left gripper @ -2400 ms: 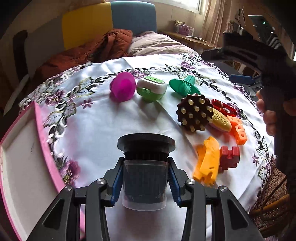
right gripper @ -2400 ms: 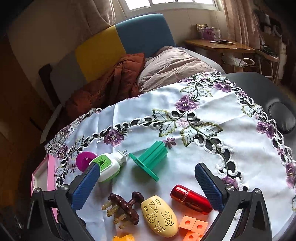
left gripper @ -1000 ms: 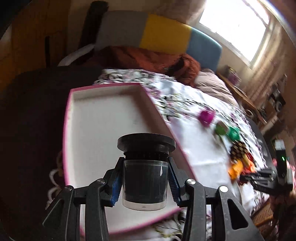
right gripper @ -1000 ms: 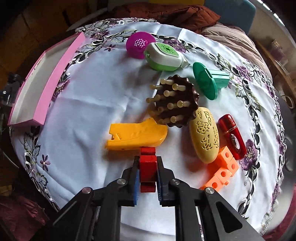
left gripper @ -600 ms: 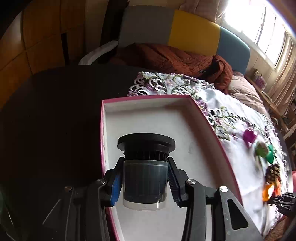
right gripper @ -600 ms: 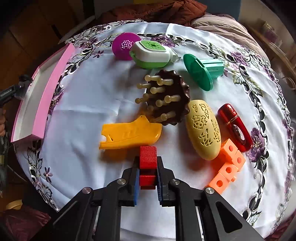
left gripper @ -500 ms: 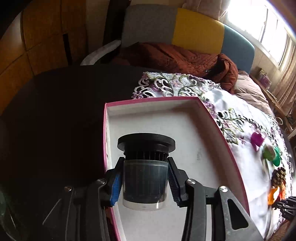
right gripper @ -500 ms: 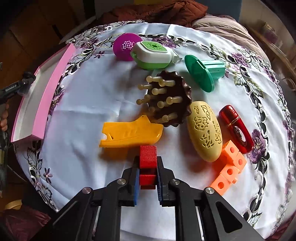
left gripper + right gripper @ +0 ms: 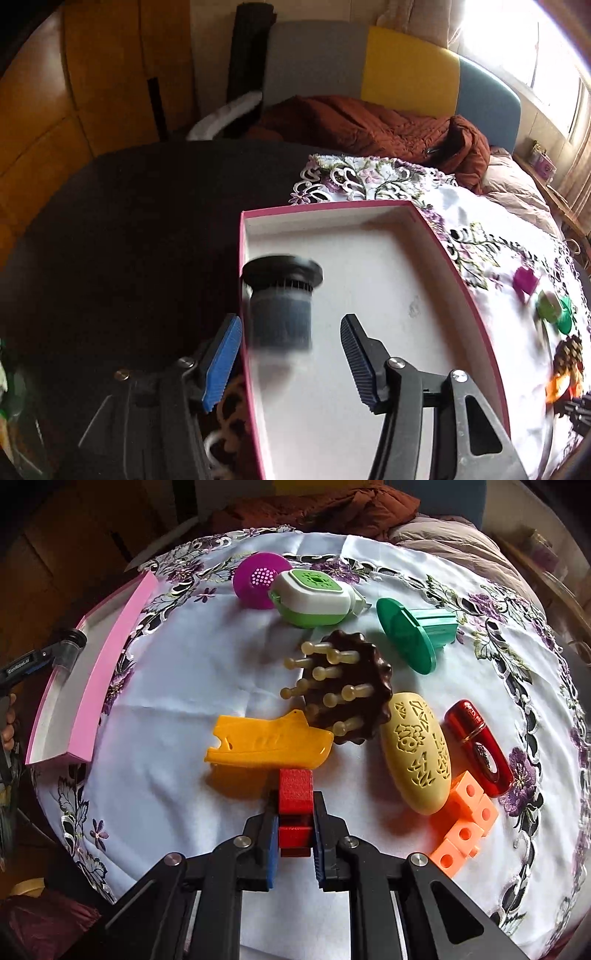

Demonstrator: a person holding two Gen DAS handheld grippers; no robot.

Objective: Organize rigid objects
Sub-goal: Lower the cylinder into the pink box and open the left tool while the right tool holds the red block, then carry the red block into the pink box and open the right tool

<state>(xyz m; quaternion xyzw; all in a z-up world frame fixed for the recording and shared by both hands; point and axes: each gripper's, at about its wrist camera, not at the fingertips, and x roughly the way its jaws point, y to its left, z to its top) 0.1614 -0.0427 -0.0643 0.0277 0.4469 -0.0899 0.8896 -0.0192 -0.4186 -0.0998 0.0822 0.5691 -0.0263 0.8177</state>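
In the left wrist view a clear jar with a black lid [image 9: 280, 302] shows blurred, just inside the left wall of the pink-rimmed white box [image 9: 325, 207]. My left gripper [image 9: 290, 325] hangs over the box with its jaws opening; the blue pads stand apart from the jar on both sides. The right wrist view shows the same jar [image 9: 68, 650] at the box [image 9: 110, 657] on the table's left edge. My right gripper [image 9: 294, 812] is shut on a red block [image 9: 294, 790], low over the white flowered cloth, right in front of the yellow boat-shaped toy [image 9: 266, 744].
On the cloth lie a brown pegged massager [image 9: 347, 694], a cream oval case [image 9: 417, 753], a red capsule [image 9: 476, 742], orange cubes [image 9: 461, 823], a green funnel piece [image 9: 413, 631], a green-white device [image 9: 314, 598] and a magenta disc [image 9: 258, 578]. Dark bare table lies left of the box.
The left jaws have spread apart and the jar has come free of them, now blurred over the box floor by its left wall. The right gripper still clamps the red block in place.
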